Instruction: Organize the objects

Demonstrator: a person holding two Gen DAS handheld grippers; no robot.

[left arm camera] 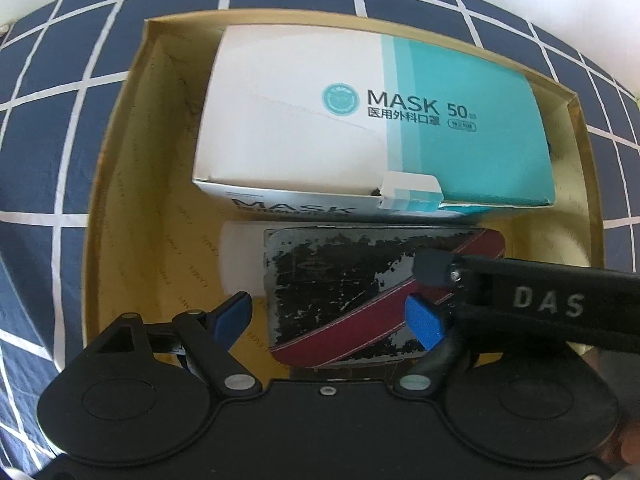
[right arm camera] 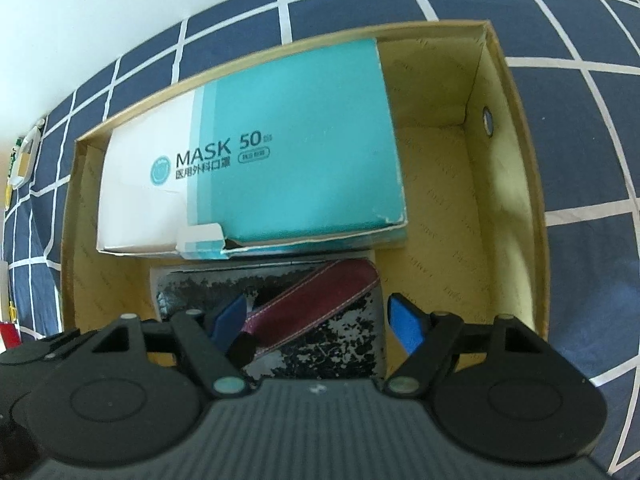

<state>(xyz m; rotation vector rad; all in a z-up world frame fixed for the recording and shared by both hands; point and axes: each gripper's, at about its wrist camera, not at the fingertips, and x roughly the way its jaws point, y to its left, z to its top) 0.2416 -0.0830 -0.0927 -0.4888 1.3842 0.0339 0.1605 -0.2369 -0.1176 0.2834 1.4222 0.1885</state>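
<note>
Hovering over the near part of an open cardboard box (left arm camera: pixel 132 184), both grippers point steeply down at a worn black case with a maroon strap (left arm camera: pixel 344 292). Left gripper (left arm camera: pixel 328 316): blue fingers (left arm camera: pixel 424 322) apart, nothing pinched; the case lies below and between them, its left edge just inside the left finger, its right part under the right finger. Whether the pads touch the case is not clear. Right gripper (right arm camera: pixel 316 320): fingers (right arm camera: pixel 404 322) also apart, not clamped on anything; left finger sits over the strap, right finger hangs just past the case's right edge over bare box floor. In the left wrist view the right gripper's finger comes in from the right as a black bar marked DAS, its grey tip over the case's upper right part, close to the left gripper's right finger.

Case lies flat on the box floor at the near side, long edge running along a white and teal mask box (left arm camera: pixel 368 120), which fills the far side; the two look to touch or nearly so. Something white (left arm camera: pixel 240 256) pokes out at the case's left end, unclear what. Right part of the cardboard box floor is bare, a round hole in the right wall. Cardboard box rests on a navy cloth with white grid lines (right arm camera: pixel 600 40)
</note>
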